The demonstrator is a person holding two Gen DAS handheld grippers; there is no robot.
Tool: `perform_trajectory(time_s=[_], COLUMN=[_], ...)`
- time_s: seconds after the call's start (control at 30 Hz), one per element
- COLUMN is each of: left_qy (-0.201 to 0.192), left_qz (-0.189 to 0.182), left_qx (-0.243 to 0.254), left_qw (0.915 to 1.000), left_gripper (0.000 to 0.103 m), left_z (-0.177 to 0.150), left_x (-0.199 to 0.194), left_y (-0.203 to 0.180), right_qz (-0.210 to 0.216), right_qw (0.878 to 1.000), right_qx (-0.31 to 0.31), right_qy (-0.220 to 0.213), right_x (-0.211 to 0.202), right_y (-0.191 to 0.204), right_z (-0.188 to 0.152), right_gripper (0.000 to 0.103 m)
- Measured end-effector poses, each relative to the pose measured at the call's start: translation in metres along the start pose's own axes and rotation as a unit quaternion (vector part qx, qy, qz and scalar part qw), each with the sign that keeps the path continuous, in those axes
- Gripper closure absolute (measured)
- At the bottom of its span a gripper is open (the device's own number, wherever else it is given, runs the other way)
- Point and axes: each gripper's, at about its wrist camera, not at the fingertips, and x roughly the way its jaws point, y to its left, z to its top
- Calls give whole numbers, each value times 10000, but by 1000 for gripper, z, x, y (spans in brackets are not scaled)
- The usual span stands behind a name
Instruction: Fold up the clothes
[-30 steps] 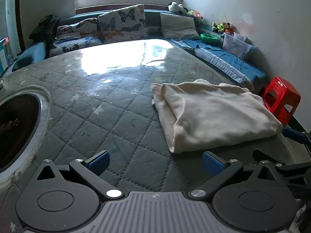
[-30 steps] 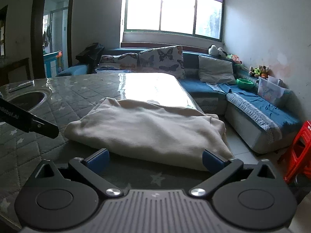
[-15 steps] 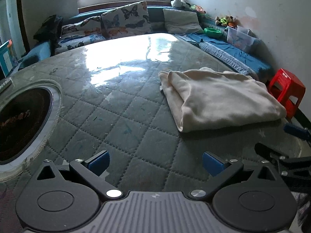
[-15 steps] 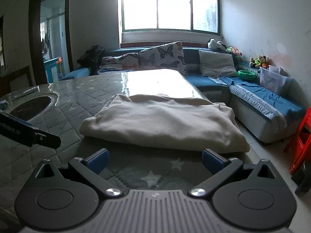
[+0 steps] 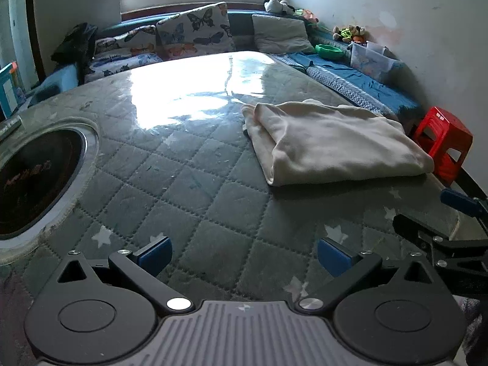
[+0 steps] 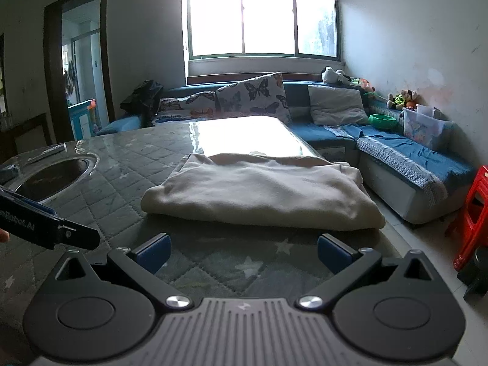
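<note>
Left gripper (image 5: 242,251) hangs wide apart over the quilted table (image 5: 189,189), nothing between its blue pads; the folded cream garment (image 5: 332,143) lies ahead and to its right, well clear. Right gripper (image 6: 242,251) is spread and empty too, the garment just ahead of its fingertips

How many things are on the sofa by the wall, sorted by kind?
Cushions: 3
Green bowl: 1
Clear plastic bin: 1
Soft toy groups: 2
Black bag: 1
Total: 8
</note>
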Motion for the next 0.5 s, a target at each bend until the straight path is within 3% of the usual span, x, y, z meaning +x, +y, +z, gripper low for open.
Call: perform_trajectory(time_s=[0.5], left_qy=[-182], left_qz=[75], left_qx=[-93], left_qw=[9998], left_gripper=[0], left_z=[-25], left_x=[-16], left_y=[2], right_qz=[-259], right_qw=[9995], right_qx=[-136], right_qy=[-154], right_x=[-17], right_y=[10], right_z=[-10], right_gripper=[0])
